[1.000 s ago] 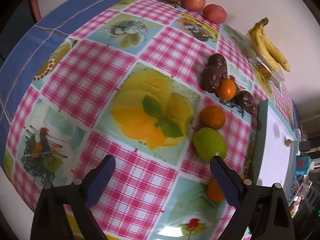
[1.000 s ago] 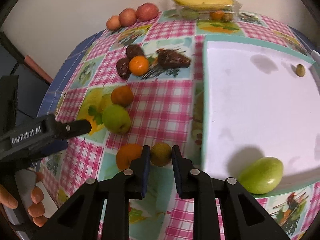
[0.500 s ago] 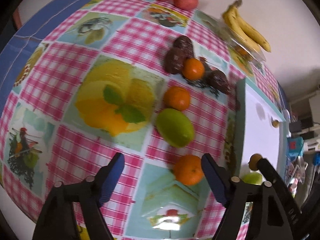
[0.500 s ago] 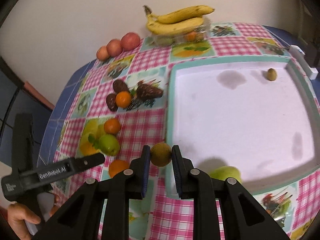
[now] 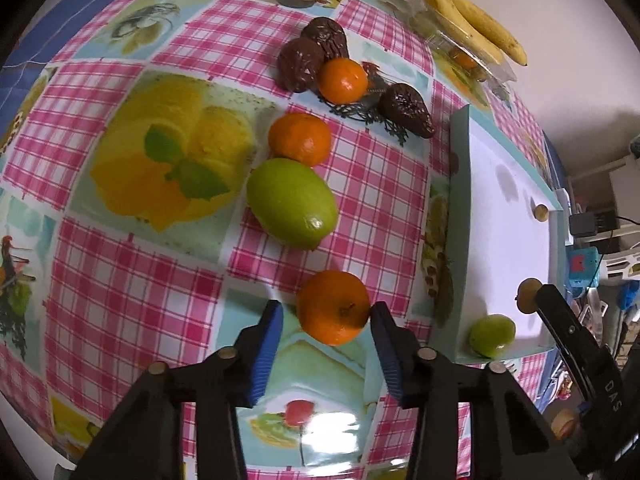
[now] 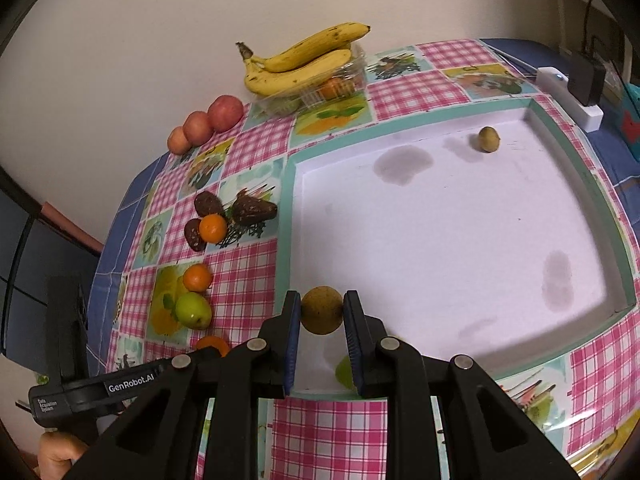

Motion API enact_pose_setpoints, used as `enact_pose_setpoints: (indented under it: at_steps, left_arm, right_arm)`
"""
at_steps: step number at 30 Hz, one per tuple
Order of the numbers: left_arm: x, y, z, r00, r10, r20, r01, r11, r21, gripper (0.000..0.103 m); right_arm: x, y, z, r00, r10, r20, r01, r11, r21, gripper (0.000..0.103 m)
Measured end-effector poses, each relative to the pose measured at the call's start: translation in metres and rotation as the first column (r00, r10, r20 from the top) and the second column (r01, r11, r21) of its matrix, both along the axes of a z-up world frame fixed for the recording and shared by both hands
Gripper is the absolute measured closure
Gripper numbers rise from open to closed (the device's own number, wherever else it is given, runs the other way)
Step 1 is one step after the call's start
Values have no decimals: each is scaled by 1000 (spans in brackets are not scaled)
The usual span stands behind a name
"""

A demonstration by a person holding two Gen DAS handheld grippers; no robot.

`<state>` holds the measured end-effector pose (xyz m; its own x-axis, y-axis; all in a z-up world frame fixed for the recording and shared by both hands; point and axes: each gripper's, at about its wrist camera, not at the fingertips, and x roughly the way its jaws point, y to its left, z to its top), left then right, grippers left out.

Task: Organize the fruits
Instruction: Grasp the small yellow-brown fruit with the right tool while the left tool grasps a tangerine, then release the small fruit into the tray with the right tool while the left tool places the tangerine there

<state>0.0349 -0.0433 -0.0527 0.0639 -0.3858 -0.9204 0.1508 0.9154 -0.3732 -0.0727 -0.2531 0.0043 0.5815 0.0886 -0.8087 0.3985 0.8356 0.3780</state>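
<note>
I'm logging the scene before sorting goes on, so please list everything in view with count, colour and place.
Oranges: three on the cloth; the nearest sits between the left jaws.
Green fruit: one on the cloth, one in the tray's near corner.
Brown round fruit: one gripped by the right jaws, one in the tray's far corner.
Dark wrinkled fruit: three, around the far orange.
Red apples: three, by the wall.
Bananas: yellow bunch on a clear box.
Tray: one, white with teal rim.
Tablecloth: pink check.
Left gripper: open.
Right gripper: shut.
</note>
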Motion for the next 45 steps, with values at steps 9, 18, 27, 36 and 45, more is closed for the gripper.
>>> enact_pose_setpoints:
  at_steps: [9,18,27,36,45]
  left_arm:
    - [-7,-5,15,997,-22,67,22,1000,-6,65]
    - [-8,-11,28,991,-54,119,56,998,-9,65]
    - [-5,-33,38,983,-89,162,102,992,-76,65]
    - [11,-95,49,946,-200,253,221,974,-54,65]
    - [19,-144,26,925,-283,254,287,958,23,65]
  right_arm:
    - [-6,-15,0,999,-40,-1,40,999,8,81]
    - [-7,-18,-3,999,-46,-18,46,999,0,81]
    - [-11,-30,-5,991,-111,-72,107,993,-54,80]
    - [-15,-67,-2,975,-208,-84,201,976,-86,80]
    - [-13,-95,-10,957,-269,-112,259,961,-93,80]
